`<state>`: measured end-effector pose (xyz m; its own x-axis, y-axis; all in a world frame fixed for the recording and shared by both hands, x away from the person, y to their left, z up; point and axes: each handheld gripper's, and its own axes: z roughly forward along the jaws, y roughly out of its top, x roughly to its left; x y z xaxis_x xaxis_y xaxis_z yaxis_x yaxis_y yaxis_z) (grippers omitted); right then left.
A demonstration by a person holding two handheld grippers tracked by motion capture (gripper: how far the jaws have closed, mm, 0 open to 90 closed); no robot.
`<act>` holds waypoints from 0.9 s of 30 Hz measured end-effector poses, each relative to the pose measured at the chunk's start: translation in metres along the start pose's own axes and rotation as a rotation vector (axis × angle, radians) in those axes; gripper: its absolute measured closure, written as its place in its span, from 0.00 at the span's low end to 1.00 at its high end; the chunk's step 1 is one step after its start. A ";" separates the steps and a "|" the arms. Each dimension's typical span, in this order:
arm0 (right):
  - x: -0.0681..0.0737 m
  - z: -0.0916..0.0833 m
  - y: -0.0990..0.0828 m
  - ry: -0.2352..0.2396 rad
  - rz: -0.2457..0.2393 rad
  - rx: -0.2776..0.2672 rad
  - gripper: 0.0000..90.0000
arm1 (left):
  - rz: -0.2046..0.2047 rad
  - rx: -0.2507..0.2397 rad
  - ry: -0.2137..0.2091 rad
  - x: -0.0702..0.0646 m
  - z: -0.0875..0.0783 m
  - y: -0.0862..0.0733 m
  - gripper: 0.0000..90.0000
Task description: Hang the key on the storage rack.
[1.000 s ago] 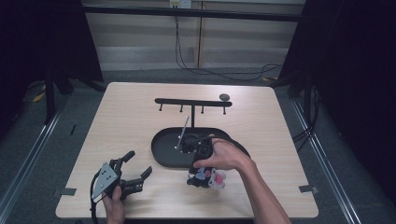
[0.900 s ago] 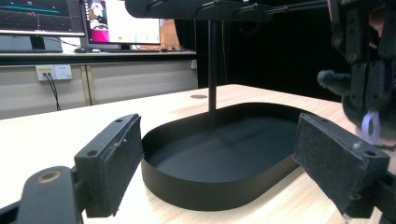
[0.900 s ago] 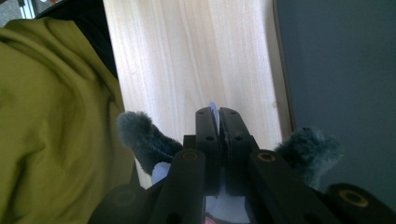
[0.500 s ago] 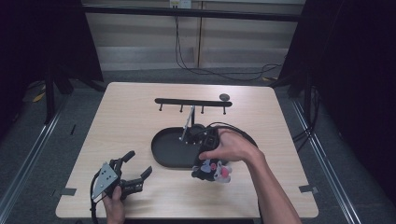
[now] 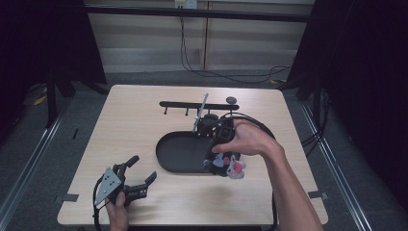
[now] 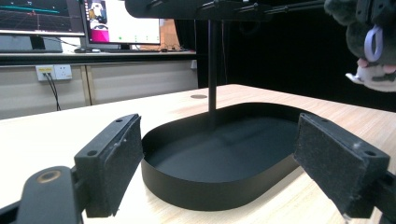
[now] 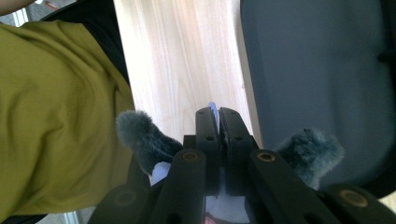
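A: Item one, your right gripper (image 5: 217,144). State?

B: Jaws pressed together on a thin pale loop (image 7: 212,109) of the plush toy (image 5: 228,165). In the right gripper view the loop's tip pokes out between the jaw ends, and grey fuzzy ears show on either side of them.

A: Item two, the plush toy. Location?

B: Hanging below your right hand (image 5: 243,139), over the near right edge of the black oval tray (image 5: 180,151). Grey fur, with white and pink parts. Whether it touches the tray rim cannot be told. In the left gripper view it sits at upper right, lifted above the table.

A: Item three, your left gripper (image 5: 139,175).

B: Jaws spread wide, nothing between them. It is held at the near left of the wooden table (image 5: 130,125), well apart from the toy, pointing toward the tray.

A: Item four, the fixture.

B: A black rack (image 5: 197,104) with a horizontal bar, standing on a post behind the tray. Small hooks hang under the bar.
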<state>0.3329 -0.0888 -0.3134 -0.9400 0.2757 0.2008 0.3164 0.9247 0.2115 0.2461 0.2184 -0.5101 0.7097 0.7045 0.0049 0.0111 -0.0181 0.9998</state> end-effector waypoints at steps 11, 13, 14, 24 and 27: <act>-0.008 -0.030 0.001 -0.031 -0.002 -0.028 0.97 | 0.000 -0.001 0.000 0.000 0.000 0.000 0.17; -0.010 -0.034 0.004 -0.020 -0.005 -0.028 0.97 | 0.000 -0.001 0.000 0.000 0.000 0.000 0.17; -0.013 -0.037 0.005 -0.020 -0.009 -0.023 0.97 | 0.000 -0.001 0.000 0.000 0.000 0.000 0.17; -0.027 -0.057 0.008 -0.036 0.022 -0.027 0.97 | -0.005 -0.001 0.000 0.000 0.000 0.000 0.17; -0.032 -0.060 0.010 -0.053 0.043 -0.038 0.97 | -0.008 -0.001 0.004 0.000 0.000 0.000 0.17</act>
<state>0.3737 -0.1041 -0.2603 -0.9307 0.3293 0.1594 0.3601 0.9016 0.2398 0.2458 0.2181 -0.5100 0.7067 0.7075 -0.0026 0.0160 -0.0123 0.9998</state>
